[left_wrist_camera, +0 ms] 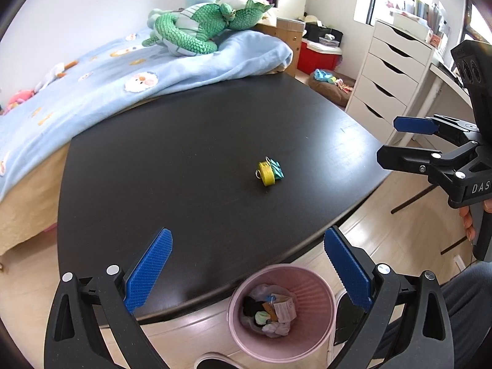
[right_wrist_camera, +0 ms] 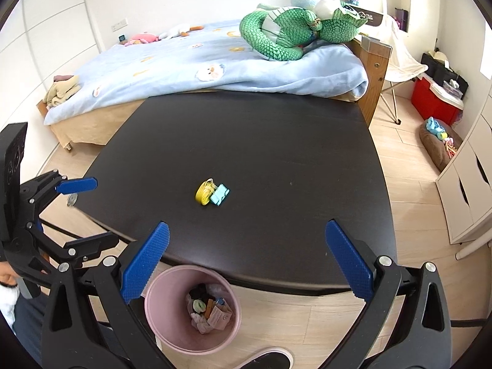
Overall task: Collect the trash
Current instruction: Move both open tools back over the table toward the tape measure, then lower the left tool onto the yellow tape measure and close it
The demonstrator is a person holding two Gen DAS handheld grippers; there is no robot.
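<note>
A small yellow and teal piece of trash (left_wrist_camera: pixel 269 172) lies near the middle of the dark table (left_wrist_camera: pixel 184 160); it also shows in the right wrist view (right_wrist_camera: pixel 212 192). A pink trash bin (left_wrist_camera: pixel 281 312) with scraps inside stands on the floor at the table's near edge, also in the right wrist view (right_wrist_camera: pixel 192 309). My left gripper (left_wrist_camera: pixel 247 267) is open and empty, over the table's near edge. My right gripper (right_wrist_camera: pixel 247 261) is open and empty, also at the near edge; it shows in the left wrist view (left_wrist_camera: pixel 389 141) off the table's right side.
A bed (right_wrist_camera: pixel 190 58) with a blue blanket and a green plush dragon (right_wrist_camera: pixel 292 30) borders the table's far side. White drawers (left_wrist_camera: pixel 390 70) stand at the right. A red cooler (right_wrist_camera: pixel 436 98) and a brown pet cushion (right_wrist_camera: pixel 439 144) sit on the wooden floor.
</note>
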